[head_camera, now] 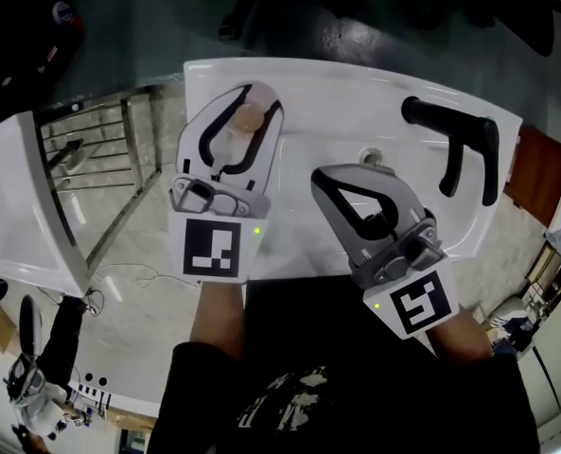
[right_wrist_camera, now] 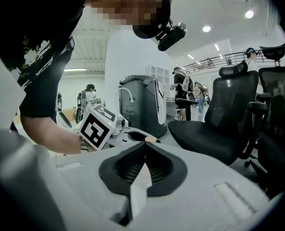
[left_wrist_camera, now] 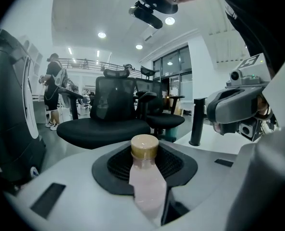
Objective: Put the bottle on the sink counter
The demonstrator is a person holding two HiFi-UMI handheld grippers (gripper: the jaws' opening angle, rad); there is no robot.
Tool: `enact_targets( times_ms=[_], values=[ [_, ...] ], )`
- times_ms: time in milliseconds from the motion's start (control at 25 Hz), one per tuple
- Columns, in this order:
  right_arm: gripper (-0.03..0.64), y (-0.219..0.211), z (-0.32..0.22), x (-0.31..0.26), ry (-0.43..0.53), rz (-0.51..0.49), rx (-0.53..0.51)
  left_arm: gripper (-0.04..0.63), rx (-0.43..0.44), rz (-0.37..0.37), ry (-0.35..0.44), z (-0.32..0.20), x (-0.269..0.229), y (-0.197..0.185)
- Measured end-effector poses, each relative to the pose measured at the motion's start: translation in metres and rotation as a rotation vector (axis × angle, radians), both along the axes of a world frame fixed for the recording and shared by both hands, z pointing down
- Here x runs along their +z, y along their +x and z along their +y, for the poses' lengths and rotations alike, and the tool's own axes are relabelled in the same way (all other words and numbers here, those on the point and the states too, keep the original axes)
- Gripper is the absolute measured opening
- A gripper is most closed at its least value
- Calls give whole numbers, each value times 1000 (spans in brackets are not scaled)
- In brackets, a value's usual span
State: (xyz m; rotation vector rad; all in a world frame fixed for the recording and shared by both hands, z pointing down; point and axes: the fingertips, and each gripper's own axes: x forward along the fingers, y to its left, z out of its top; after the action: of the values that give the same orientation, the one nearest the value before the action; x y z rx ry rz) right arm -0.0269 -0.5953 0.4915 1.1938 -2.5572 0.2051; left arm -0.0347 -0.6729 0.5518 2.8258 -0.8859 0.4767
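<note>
In the head view my left gripper (head_camera: 246,100) is shut on a pale pink bottle (head_camera: 248,118) with a tan cap, held over the left part of the white sink counter (head_camera: 318,83). In the left gripper view the bottle (left_wrist_camera: 145,182) sits between the black pads, its cap (left_wrist_camera: 144,147) pointing away. My right gripper (head_camera: 325,180) hovers over the basin beside it, jaws together and empty. The right gripper view shows its pads (right_wrist_camera: 132,170) meeting at the tip, and the left gripper's marker cube (right_wrist_camera: 98,127) beyond them.
A black faucet (head_camera: 462,144) stands at the counter's right, with the drain (head_camera: 371,156) in the basin. A metal rack (head_camera: 100,159) and a white panel (head_camera: 15,206) are to the left. Black office chairs (left_wrist_camera: 114,114) stand beyond the counter.
</note>
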Motion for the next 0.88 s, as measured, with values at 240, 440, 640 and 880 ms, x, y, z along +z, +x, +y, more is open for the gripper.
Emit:
enact_targets(
  times_ms=[240, 440, 640, 880],
  values=[
    [-5, -2, -8, 10, -11, -2, 3, 138, 8, -9, -30, -4, 17, -3],
    [-5, 3, -8, 12, -22, 10, 8, 138, 27, 4, 36, -4, 11, 4],
    [-5, 10, -7, 11, -17, -2, 39, 140, 12, 9, 65, -3, 13, 7],
    [-5, 12, 1, 1, 7, -17, 64, 215, 5, 27, 89, 0, 5, 9]
  ],
)
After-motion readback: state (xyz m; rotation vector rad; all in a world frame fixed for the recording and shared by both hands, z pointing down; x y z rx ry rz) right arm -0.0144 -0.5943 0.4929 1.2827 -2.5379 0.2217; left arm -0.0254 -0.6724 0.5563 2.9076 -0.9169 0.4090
